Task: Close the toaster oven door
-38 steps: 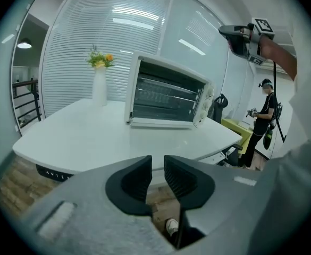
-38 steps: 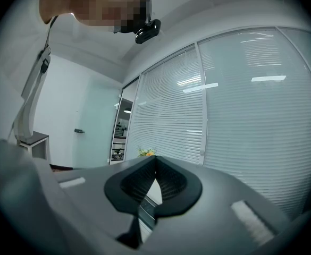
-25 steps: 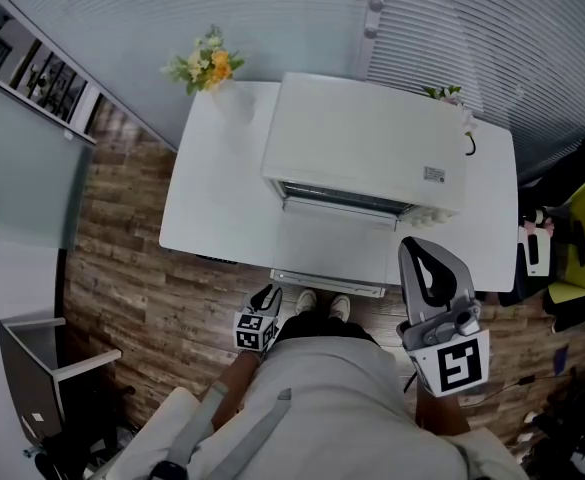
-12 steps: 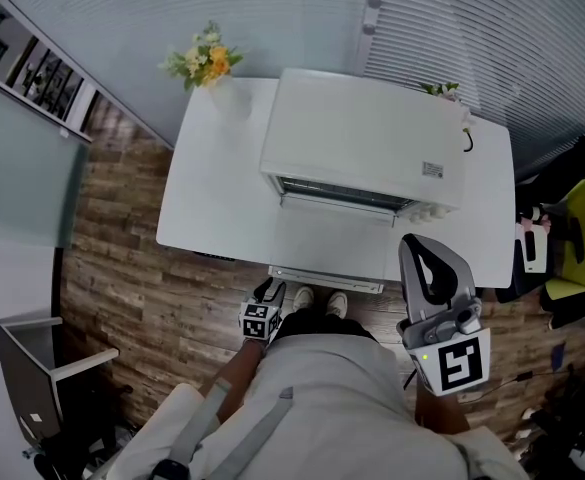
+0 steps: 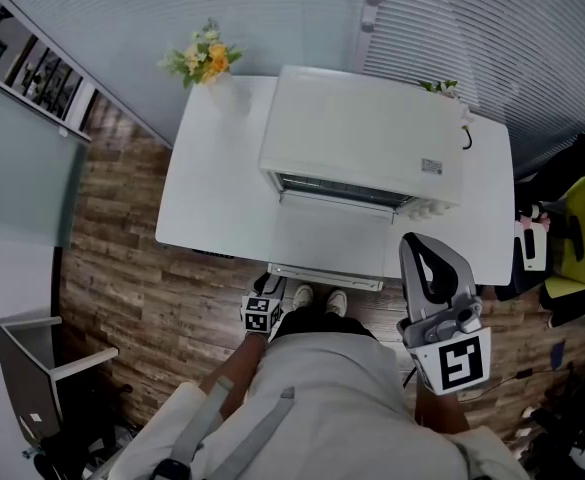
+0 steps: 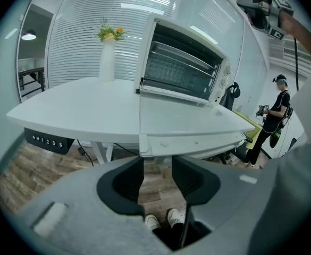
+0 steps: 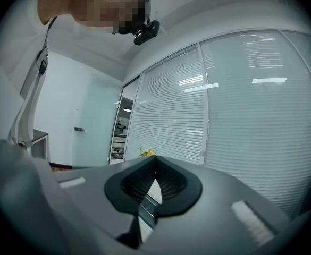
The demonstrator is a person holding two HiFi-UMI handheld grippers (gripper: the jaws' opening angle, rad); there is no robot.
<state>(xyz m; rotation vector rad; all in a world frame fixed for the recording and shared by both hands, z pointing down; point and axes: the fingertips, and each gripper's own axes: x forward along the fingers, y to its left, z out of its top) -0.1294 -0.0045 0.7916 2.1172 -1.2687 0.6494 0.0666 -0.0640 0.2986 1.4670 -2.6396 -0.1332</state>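
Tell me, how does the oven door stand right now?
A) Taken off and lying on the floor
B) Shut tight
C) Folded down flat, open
C: the door lies flat out in front of the oven, and the left gripper view looks straight in at the rack.
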